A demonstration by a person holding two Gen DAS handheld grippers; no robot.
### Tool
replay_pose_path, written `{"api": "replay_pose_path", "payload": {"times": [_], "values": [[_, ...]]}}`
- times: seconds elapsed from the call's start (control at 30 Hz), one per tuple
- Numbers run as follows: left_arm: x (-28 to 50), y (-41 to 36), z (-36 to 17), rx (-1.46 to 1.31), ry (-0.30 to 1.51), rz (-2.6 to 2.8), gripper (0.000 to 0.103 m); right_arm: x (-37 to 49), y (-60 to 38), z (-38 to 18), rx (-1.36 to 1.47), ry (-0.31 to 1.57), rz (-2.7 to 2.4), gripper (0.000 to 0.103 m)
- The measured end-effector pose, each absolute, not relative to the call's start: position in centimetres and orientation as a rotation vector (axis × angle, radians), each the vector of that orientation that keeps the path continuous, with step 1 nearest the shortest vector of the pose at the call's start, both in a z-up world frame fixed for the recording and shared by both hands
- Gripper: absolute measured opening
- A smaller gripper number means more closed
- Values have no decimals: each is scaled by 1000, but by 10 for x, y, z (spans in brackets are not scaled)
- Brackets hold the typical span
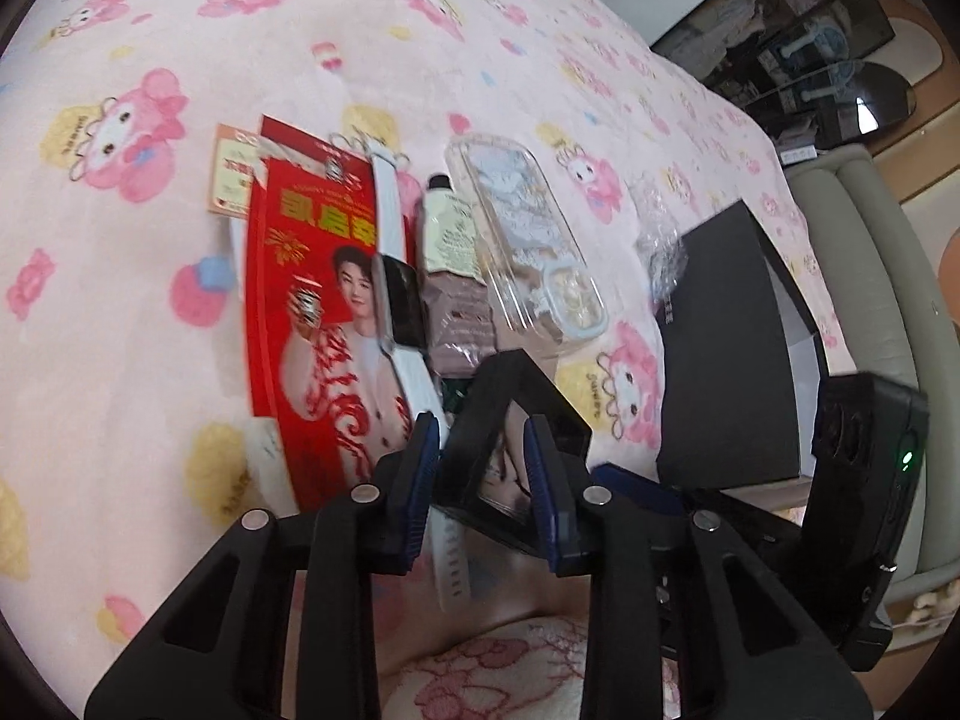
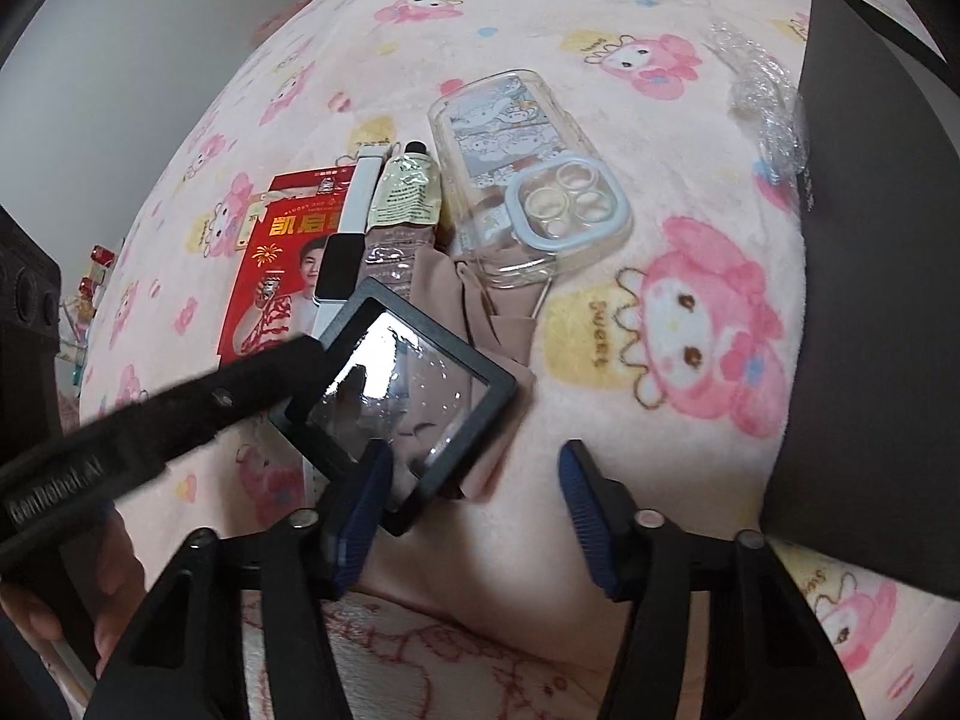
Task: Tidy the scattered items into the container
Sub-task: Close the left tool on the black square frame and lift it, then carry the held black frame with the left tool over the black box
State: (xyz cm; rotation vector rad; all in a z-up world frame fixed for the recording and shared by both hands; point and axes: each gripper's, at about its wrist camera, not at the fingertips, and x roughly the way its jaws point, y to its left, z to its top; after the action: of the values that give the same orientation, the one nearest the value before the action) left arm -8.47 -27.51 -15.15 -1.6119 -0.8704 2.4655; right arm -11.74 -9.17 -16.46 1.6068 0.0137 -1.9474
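Items we count on the pink cartoon-print blanket (image 2: 690, 192), each placed relative to the black-framed mirror (image 2: 403, 402): a brown fabric piece (image 2: 480, 324) lies under it; a white-strapped smartwatch (image 1: 399, 300) touches its far left corner; a red printed card (image 1: 312, 312) lies beyond it to the left; a cream tube (image 2: 408, 192) sits past it; a clear phone case (image 2: 528, 180) (camera ring facing up) sits past it to the right. Well to its right stands the black box (image 2: 870, 276), crumpled clear wrap (image 2: 768, 102) against the far side.

We see the left tool (image 1: 480, 462) straddling the mirror's edge, pads touching the frame. The right tool (image 2: 474, 498) stands apart, its left pad beside the mirror's near corner, nothing gripped.
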Motion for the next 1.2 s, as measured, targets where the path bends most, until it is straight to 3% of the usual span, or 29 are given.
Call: {"api": "replay_pose_path", "payload": {"times": [0.2,0.8,1.2], "values": [[-80,-264,-149,-1641,-844,2438,28,-113,-98,-159,1568,16,-1918,40],[-31,-203,-73,-1460,-836,2491,23,-78,-31,-93,1436,-78,-1974,39],[-49,-100,-9,-1319,-641,2463,23,-76,77,-32,1314,-211,-2132,39]]}}
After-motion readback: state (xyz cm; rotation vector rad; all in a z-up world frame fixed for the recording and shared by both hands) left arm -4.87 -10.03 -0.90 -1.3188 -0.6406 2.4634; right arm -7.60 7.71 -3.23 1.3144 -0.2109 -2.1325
